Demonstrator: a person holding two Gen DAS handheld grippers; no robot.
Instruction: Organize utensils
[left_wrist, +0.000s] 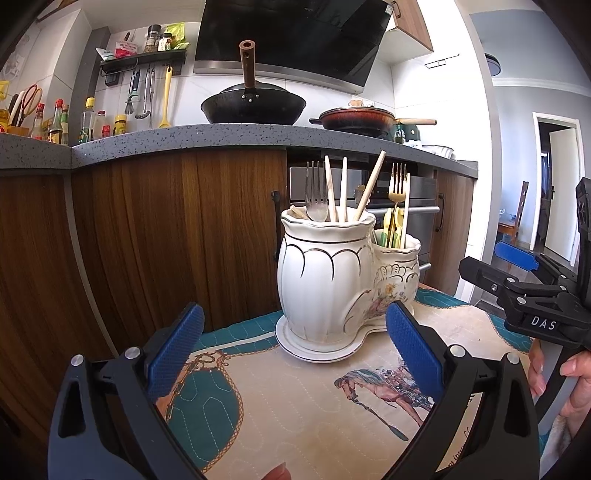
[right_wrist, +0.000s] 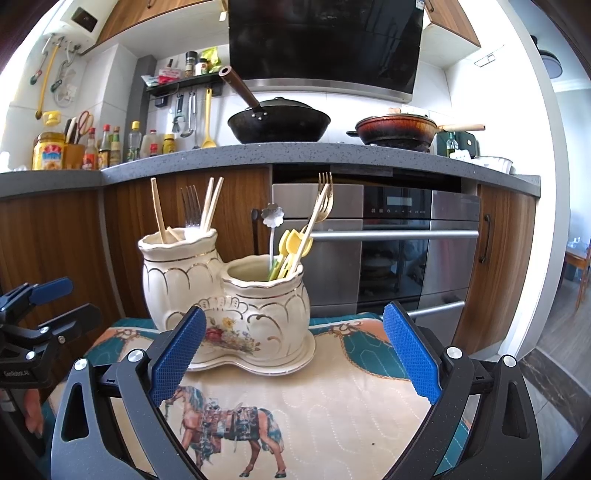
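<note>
A white ceramic double utensil holder (left_wrist: 325, 280) (right_wrist: 258, 306) stands on a quilted horse-print mat (left_wrist: 295, 398) (right_wrist: 332, 398). Its taller pot holds a silver fork (left_wrist: 316, 192) (right_wrist: 191, 206) and cream chopsticks (left_wrist: 343, 188) (right_wrist: 210, 201). Its lower pot holds a gold fork (left_wrist: 397, 184) (right_wrist: 325, 192), a flower-ended spoon (right_wrist: 272, 218) and small yellow-green picks (right_wrist: 291, 247). My left gripper (left_wrist: 295, 350) is open and empty, just in front of the holder. My right gripper (right_wrist: 295, 350) is open and empty, in front of the lower pot; it also shows in the left wrist view (left_wrist: 495, 264).
Wooden cabinets (left_wrist: 166, 229) and a built-in oven (right_wrist: 399, 251) stand behind the small table. The grey counter (right_wrist: 295, 155) above carries a black wok (right_wrist: 279, 123), a brown pan (right_wrist: 397, 133) and sauce bottles (right_wrist: 110, 146). The mat's edges lie close on both sides.
</note>
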